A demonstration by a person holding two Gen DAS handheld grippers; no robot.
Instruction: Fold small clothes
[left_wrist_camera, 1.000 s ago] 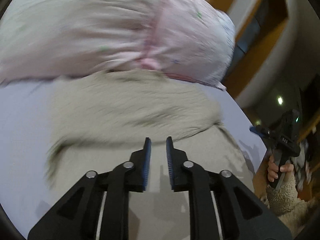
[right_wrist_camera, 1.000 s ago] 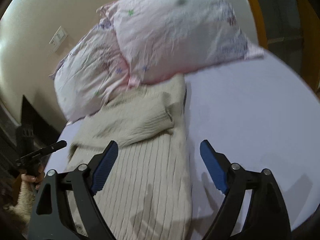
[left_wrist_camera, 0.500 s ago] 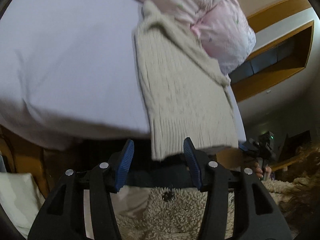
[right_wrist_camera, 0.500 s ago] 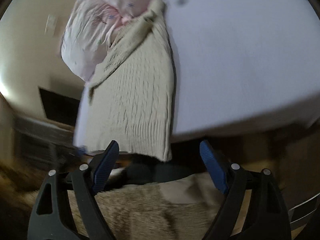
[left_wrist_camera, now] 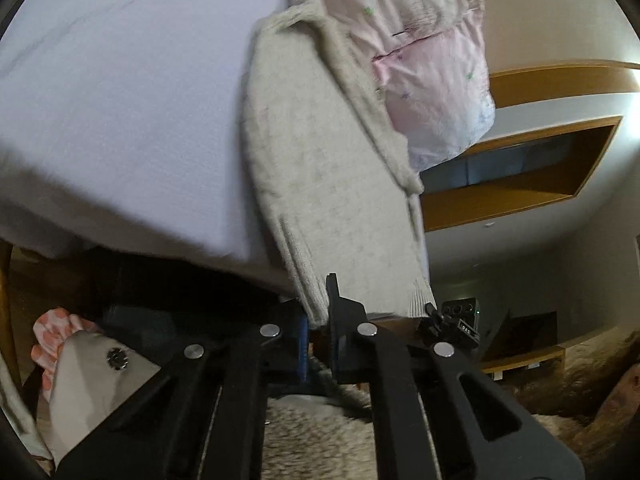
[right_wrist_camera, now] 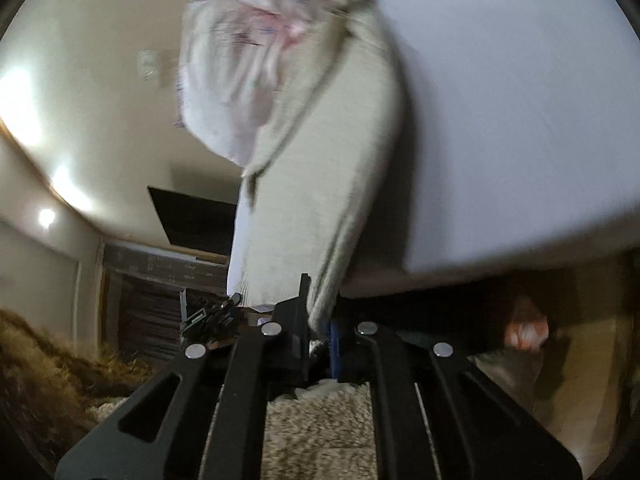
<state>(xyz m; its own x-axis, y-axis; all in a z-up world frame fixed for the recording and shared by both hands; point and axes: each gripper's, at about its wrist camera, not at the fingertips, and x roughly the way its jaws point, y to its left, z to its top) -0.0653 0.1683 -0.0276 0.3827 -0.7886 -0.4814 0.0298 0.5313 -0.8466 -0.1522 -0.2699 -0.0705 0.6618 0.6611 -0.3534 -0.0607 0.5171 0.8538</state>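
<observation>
Both tongs pinch the sweater's hem corners.

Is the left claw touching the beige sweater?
Touching. In the left wrist view, the left claw is shut on the hem corner of the beige sweater.

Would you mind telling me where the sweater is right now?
The sweater lies on the bed, its top against the pink pillows, its hem pinched by both grippers at the bed's near edge.
</observation>
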